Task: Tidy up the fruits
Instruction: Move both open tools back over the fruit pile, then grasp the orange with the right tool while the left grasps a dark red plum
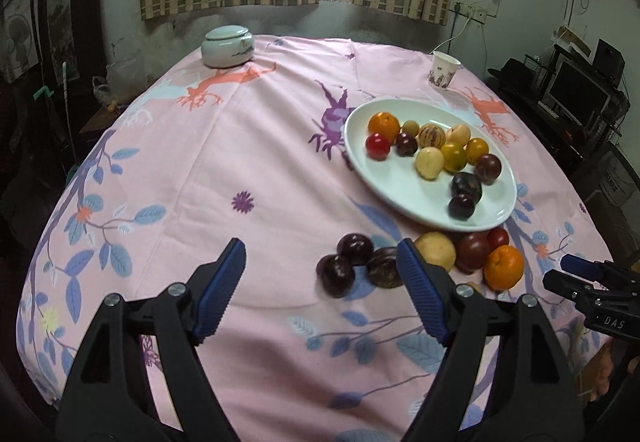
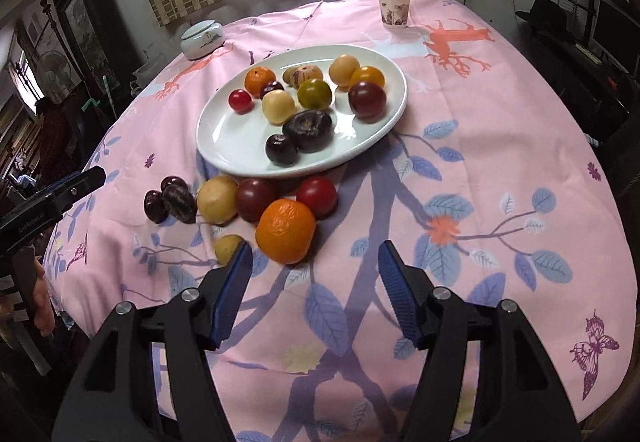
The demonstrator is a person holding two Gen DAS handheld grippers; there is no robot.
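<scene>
A table under a pink floral tablecloth point(image 2: 500, 114) carries a white oval plate point(image 2: 224, 146); loose fruit point(image 2: 286, 224) lies just before it, a lidded jar point(image 2: 201, 40) and paper cup point(image 2: 394, 8) behind.

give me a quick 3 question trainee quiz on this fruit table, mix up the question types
1. True or false: both the left gripper and the right gripper stand open with nothing between the jaws.
2. Multiple choice: the orange nearest the right gripper lies
A. on the plate
B. on the cloth, in front of the plate
C. inside the cup
3. Fill in: the lidded white jar stands at the table's far ____ side in the left wrist view.

Key: 1 true; 2 B; 3 left
</scene>
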